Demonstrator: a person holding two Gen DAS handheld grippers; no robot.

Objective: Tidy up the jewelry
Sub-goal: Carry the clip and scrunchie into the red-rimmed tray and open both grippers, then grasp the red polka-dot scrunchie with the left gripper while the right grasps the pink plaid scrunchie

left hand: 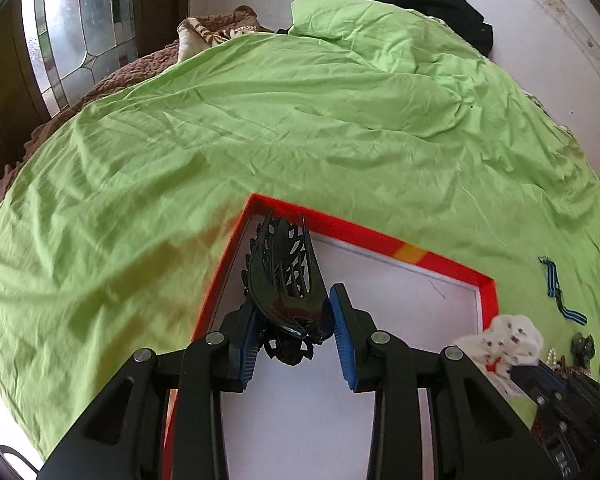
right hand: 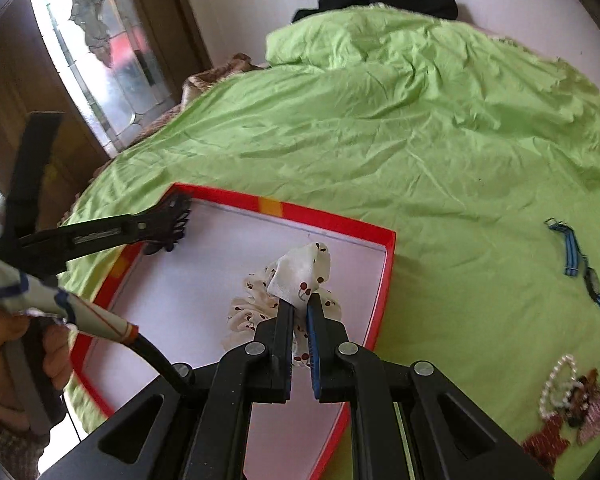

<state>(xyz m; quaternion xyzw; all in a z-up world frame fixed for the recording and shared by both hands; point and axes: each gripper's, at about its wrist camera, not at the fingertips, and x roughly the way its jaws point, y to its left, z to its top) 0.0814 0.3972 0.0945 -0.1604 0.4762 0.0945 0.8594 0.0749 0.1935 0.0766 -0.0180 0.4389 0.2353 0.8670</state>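
Left gripper (left hand: pixel 292 320) clamps a black hair claw (left hand: pixel 284 280) by its hinge end, teeth pointing ahead over the red box (left hand: pixel 440 266): rigid, glossy plastic (probably slippery, teeth breakable). Right gripper (right hand: pixel 298 308), clenched, pinches a cherry-print scrunchie (right hand: pixel 300 272) by one fold above the box; soft, light, forgiving anywhere.

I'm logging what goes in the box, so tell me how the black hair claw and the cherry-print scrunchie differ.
The hair claw is black, rigid, glossy plastic with openwork teeth; the scrunchie is soft white fabric printed with red cherries. The hair claw sits in the left gripper at the far left corner of the red box; the scrunchie is pinched by the right gripper nearer the box's middle. Both are hair accessories held over the box's white floor.
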